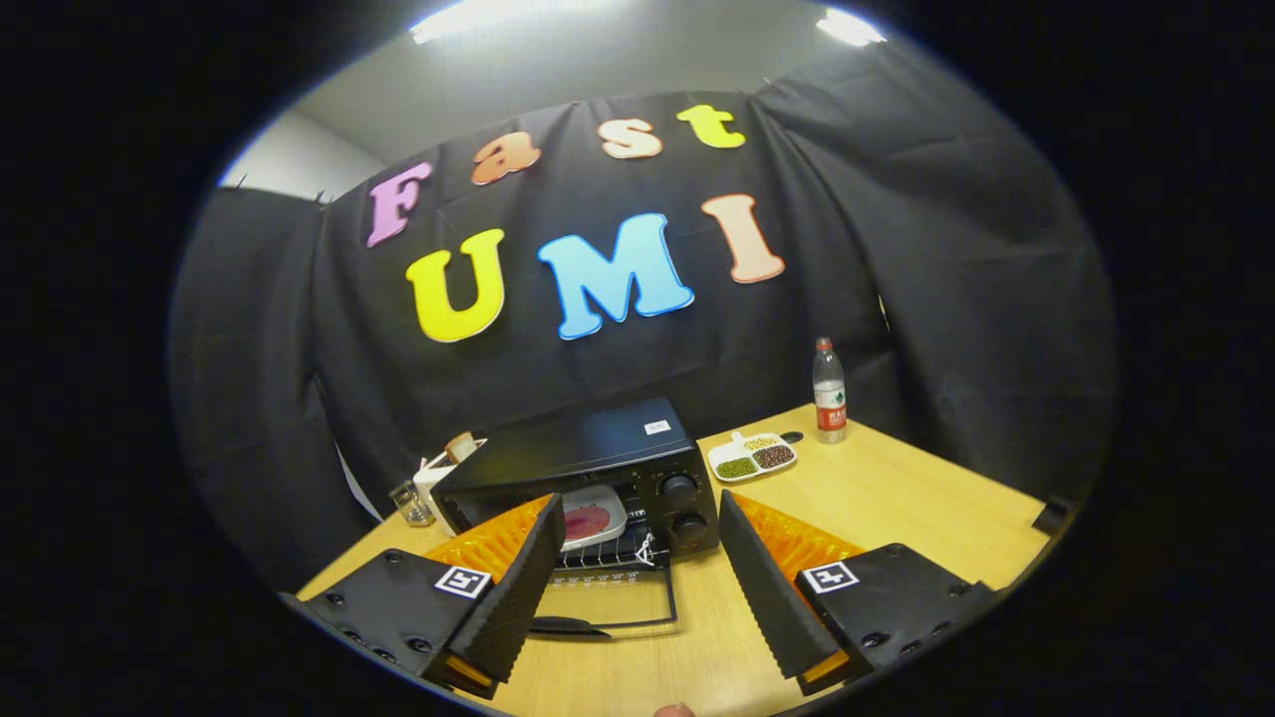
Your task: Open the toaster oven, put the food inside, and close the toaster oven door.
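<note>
The toaster oven (598, 478) sits on the wooden table (896, 508) just ahead of the fingers with its glass door (613, 597) folded down flat, and a pale dish of reddish food (590, 520) appears to rest already on the rack inside, though the left finger partly hides it. The door is stiff, hinged and likely light, best taken by the dark handle (568, 627) at its front edge and swung upward. The gripper (637, 597) is spread wide and holds nothing; a sectioned plate (752, 458) and bottle (829, 390) stand beyond.
</note>
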`<state>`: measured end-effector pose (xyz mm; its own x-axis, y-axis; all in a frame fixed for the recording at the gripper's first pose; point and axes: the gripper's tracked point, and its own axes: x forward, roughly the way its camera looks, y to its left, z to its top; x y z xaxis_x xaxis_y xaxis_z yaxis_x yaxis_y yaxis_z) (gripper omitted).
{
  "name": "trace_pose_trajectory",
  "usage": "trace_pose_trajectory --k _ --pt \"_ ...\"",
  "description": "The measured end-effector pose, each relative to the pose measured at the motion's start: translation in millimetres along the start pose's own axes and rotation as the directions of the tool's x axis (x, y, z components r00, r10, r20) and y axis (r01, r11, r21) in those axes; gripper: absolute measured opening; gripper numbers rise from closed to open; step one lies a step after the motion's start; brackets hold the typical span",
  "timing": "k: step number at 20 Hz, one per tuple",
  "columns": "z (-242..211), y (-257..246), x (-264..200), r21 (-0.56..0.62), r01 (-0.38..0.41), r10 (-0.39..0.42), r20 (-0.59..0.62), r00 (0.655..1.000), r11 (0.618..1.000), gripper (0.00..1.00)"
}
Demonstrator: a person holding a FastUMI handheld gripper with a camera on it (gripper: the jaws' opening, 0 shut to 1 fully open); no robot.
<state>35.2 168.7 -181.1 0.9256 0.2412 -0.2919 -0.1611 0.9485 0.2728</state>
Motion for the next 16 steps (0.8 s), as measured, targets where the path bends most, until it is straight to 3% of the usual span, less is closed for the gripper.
trace_pose_trajectory --k 9,16 --pt "-114.9 52.2 3.9 -0.071 -0.014 -0.003 -0.229 0.973 0.997 0.98" --pt "-185.8 79.1 22.6 -0.058 -0.037 0.007 -0.447 0.894 0.998 0.98"
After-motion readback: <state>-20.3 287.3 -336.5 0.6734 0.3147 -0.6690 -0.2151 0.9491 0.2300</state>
